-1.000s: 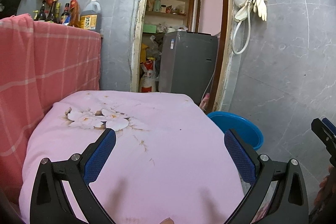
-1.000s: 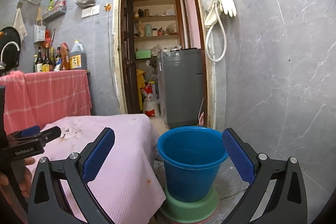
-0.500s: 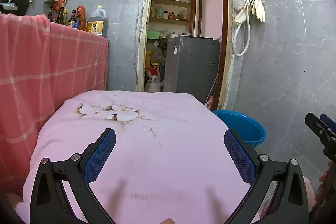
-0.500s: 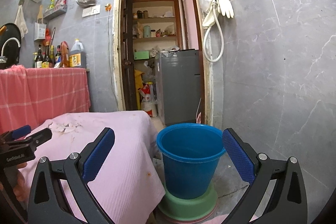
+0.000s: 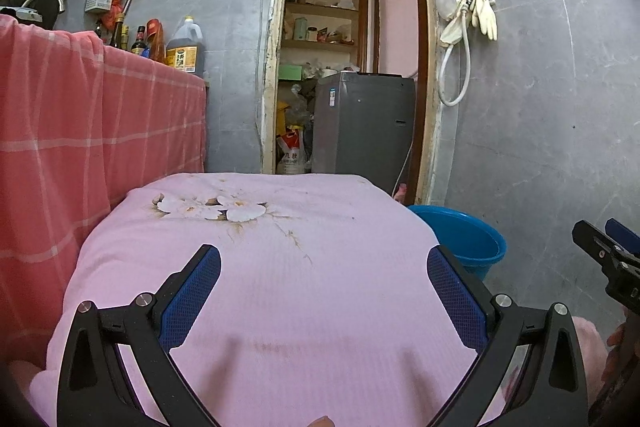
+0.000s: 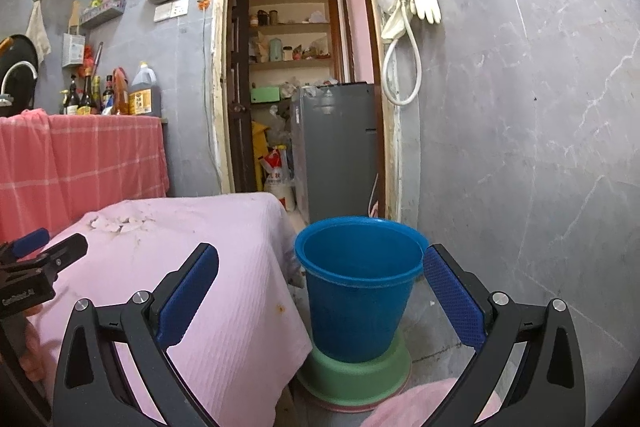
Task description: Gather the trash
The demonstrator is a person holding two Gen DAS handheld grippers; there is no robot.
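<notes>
Both wide and empty, left gripper (image 5: 324, 291) over the pink cloth (image 5: 320, 267), right gripper (image 6: 320, 287) facing the blue bucket (image 6: 358, 291) beside it; no trash visible, so stage undecidable.

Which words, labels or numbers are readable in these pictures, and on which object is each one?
"GenRobot.AI": on the body of the left gripper, seen from the right wrist.
Yellow label on the oil jug: too blurred to read.
Print on the white sack in the doorway: too blurred to read.
</notes>
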